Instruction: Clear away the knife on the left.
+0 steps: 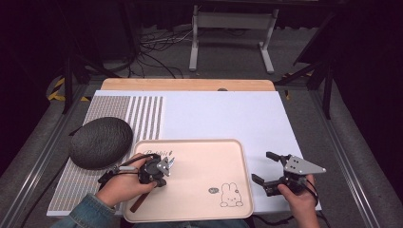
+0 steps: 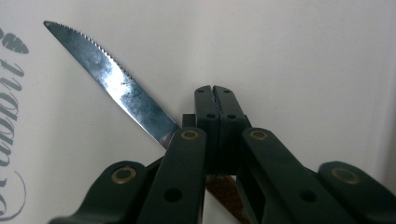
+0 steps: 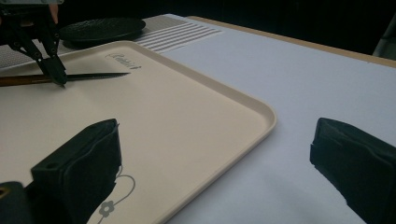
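Note:
A serrated knife [image 2: 116,84] with a brown wooden handle [image 1: 138,203] lies on the beige tray [image 1: 204,161], blade pointing toward the tray's far left corner. My left gripper [image 1: 157,180] points down over it, jaws shut together. In the left gripper view the closed tips [image 2: 215,88] sit over the spot where blade meets handle. In the right gripper view the left gripper [image 3: 60,79] touches the knife [image 3: 93,75] there; I cannot tell if it pinches it. My right gripper [image 1: 261,166] stands open on the white tabletop right of the tray [image 3: 187,121], with nothing between its jaws [image 3: 215,154].
A dark oval textured pad [image 1: 100,141] lies left of the tray on a striped mat [image 1: 142,114]. A rabbit drawing [image 1: 230,194] marks the tray's near right corner. White tabletop [image 1: 223,114] stretches beyond the tray; the floor drops off on both sides.

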`<action>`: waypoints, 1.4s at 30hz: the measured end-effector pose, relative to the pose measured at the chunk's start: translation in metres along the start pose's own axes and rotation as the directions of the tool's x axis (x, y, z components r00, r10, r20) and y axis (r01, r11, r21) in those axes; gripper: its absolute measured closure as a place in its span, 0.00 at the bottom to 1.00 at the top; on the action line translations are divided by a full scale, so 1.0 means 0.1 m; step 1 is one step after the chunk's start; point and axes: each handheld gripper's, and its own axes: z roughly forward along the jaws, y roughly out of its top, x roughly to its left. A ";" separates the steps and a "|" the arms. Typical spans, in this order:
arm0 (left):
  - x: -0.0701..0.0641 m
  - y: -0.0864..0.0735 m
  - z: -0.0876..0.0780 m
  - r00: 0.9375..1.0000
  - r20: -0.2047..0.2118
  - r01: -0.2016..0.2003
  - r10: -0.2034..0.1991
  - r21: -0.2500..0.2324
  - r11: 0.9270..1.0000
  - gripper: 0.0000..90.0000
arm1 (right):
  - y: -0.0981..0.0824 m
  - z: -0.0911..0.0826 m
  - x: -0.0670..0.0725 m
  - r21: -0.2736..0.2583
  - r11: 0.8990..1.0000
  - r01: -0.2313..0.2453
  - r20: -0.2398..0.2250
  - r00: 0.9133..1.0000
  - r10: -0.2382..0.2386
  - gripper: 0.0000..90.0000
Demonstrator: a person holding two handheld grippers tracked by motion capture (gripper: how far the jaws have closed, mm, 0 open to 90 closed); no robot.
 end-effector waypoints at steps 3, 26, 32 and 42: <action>0.01 -0.02 0.00 1.000 -0.002 0.014 -0.014 -0.004 1.000 1.00 | 0.00 0.00 0.00 0.000 1.000 0.000 -0.002 1.000 0.000 0.03; 0.14 -0.28 -0.05 0.991 -0.029 0.131 -0.133 -0.067 0.989 1.00 | -0.01 0.02 0.01 0.016 1.000 0.010 -0.007 1.000 -0.010 0.03; 0.17 -0.34 -0.06 0.985 -0.037 0.164 -0.167 -0.075 0.984 1.00 | -0.01 0.02 0.01 0.015 1.000 0.011 -0.009 1.000 -0.010 0.03; 0.20 -0.43 -0.09 0.981 -0.049 0.184 -0.188 -0.079 0.980 0.99 | -0.01 0.02 0.01 0.017 1.000 0.009 -0.012 1.000 -0.009 0.03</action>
